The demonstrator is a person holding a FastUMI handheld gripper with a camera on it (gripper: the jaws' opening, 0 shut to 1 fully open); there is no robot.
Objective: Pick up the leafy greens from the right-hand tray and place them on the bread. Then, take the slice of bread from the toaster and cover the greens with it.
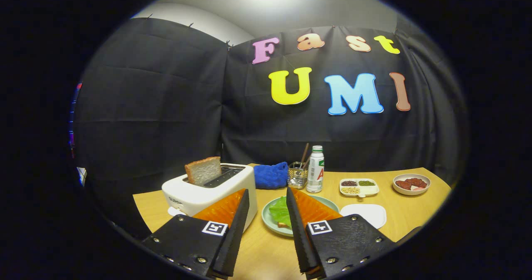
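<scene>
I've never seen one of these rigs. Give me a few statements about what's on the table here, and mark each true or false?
1. A slice of bread stands in the toaster. True.
2. The leafy greens lie on the white tray. False: they lie on the bread on the green plate.
3. The claw is open and holds nothing. True.
4. The bottle lies on its side. False: it stands upright.
5. The blue cloth covers the toaster. False: it lies beside it.

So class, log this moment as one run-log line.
gripper: open, empty | greens: on plate | toast: in toaster | next: grab toast
</scene>
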